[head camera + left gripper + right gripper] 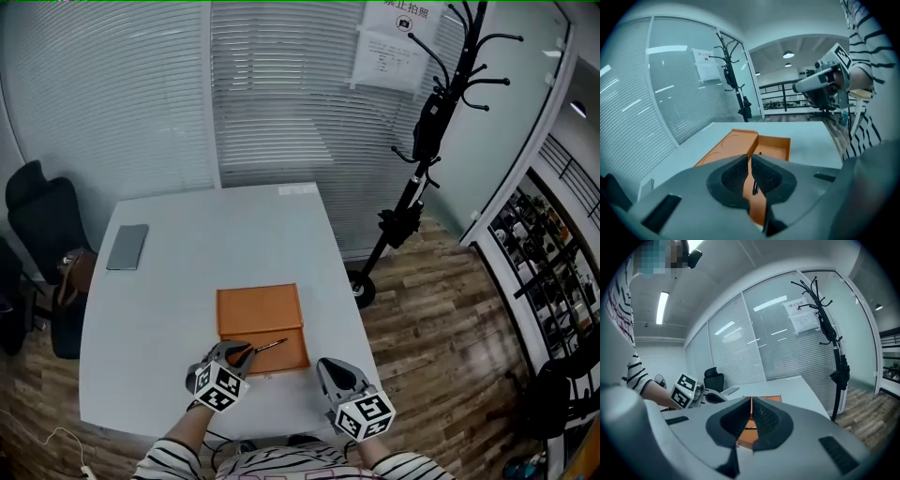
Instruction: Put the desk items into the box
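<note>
An orange box lies on the white table [169,309], its flat lid [259,307] further from me and its open tray [286,354] nearer. My left gripper [240,354] hovers at the tray's near left corner. It is shut on a thin dark pen [270,346], which sticks out to the right over the tray. In the left gripper view the pen [755,186] shows in the narrow slit between the pads, with the tray [774,146] beyond. My right gripper [330,368] hangs to the right of the box, shut and holding nothing.
A grey tablet-like slab [127,247] lies at the table's far left. A black chair [42,225] stands left of the table, and a black coat rack [422,141] stands off its far right corner. The table's right edge is close to my right gripper.
</note>
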Motion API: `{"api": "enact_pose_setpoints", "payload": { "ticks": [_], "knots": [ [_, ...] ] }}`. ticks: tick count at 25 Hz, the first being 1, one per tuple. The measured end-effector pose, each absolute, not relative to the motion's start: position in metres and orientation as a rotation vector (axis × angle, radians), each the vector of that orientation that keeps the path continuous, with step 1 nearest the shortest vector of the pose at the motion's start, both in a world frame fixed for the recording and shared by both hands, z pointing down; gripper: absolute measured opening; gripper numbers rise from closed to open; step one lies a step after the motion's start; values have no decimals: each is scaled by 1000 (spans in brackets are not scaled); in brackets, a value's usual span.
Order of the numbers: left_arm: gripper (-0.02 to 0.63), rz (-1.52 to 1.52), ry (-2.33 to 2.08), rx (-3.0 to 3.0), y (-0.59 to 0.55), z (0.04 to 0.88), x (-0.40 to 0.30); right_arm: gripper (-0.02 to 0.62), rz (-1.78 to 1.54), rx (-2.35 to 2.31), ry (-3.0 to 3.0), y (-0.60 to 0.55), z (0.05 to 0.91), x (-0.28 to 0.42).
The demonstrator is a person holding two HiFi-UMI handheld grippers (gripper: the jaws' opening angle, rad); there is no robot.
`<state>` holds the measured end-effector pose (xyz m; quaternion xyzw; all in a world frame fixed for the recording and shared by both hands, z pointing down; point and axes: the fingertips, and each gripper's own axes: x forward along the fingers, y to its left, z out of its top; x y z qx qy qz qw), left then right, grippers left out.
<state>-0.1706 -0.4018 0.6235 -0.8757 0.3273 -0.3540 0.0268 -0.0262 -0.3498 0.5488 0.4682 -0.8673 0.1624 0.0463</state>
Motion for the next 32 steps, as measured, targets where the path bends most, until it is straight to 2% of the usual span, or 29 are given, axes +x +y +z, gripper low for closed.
{"api": "enact_pose_setpoints", "payload": {
  "ticks": [14, 32],
  "knots": [
    [21, -581, 1123, -2895, -348, 547, -224, 26, 462, 1625, -2551, -299, 536, -58],
    [21, -408, 1113, -2997, -253, 538, -280, 25, 411, 1748, -2464, -226, 542, -107]
  ]
}}
